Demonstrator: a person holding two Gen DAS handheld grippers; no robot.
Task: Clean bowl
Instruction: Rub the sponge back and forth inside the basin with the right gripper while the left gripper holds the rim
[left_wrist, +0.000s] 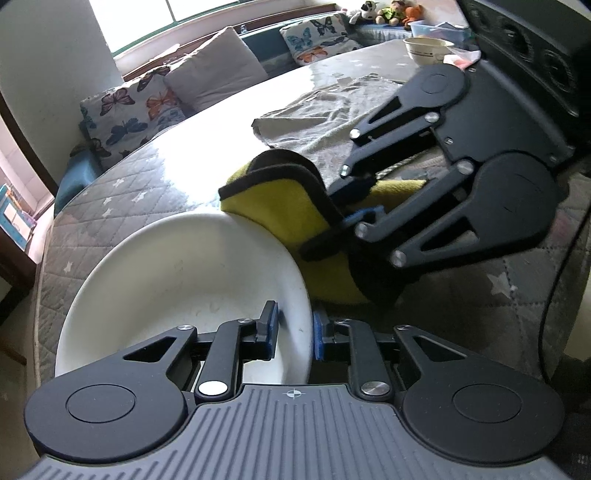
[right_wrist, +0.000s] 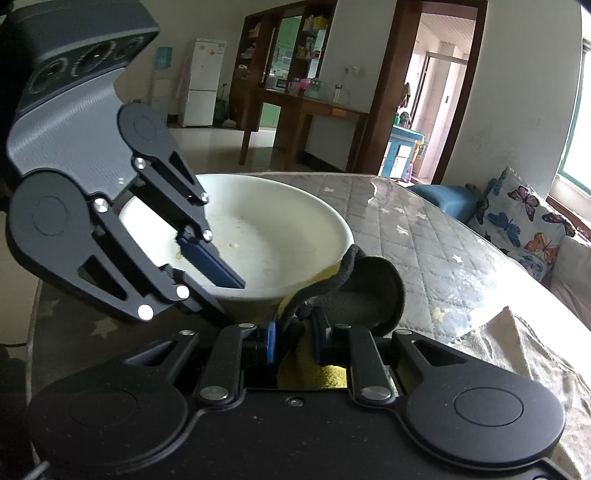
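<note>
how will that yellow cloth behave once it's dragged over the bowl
Probably floppy: the yellow cloth curls over where the right gripper pinches it. Its fuzzy pile should grip, not slide. The white bowl, clamped at the rim by the left gripper, looks unlikely to tip.

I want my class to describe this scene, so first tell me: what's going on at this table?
A person with a gripper in each hand is set to clean a white bowl. The left gripper clamps the bowl's rim, one finger inside and one outside. The right gripper is shut on a yellow cloth with black edging, held just outside the bowl's rim. Small bits of residue show inside the bowl. A grey towel lies behind on the quilted table cover.
</note>
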